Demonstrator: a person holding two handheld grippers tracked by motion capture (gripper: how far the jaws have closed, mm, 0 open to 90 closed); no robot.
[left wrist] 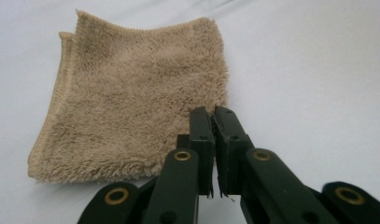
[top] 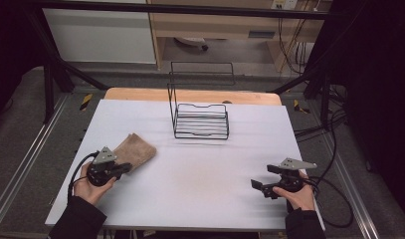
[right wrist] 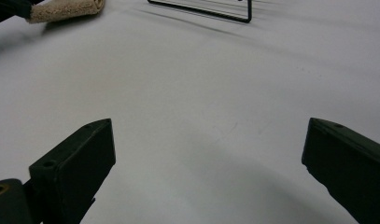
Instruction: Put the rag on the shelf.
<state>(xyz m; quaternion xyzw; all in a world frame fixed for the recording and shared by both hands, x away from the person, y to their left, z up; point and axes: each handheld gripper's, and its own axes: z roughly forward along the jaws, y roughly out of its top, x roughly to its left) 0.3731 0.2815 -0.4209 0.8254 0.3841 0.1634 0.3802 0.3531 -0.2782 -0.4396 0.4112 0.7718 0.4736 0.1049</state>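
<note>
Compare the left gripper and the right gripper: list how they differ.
The left gripper has its jaws shut at the corner of the folded beige terry towel; the right gripper has its jaws wide open over bare white table. Whether the left pinches fabric is unclear. Both are black and hand-held.

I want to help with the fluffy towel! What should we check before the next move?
1. Left gripper shut at the corner of the folded beige terry towel: ok.
2. Towel fabric really pinched between the jaws: cannot tell.
3. Right gripper open, holding nothing: ok.
4. Black wire rack upright, apart from the towel: ok.
5. White table bare between towel and rack: ok.
</note>
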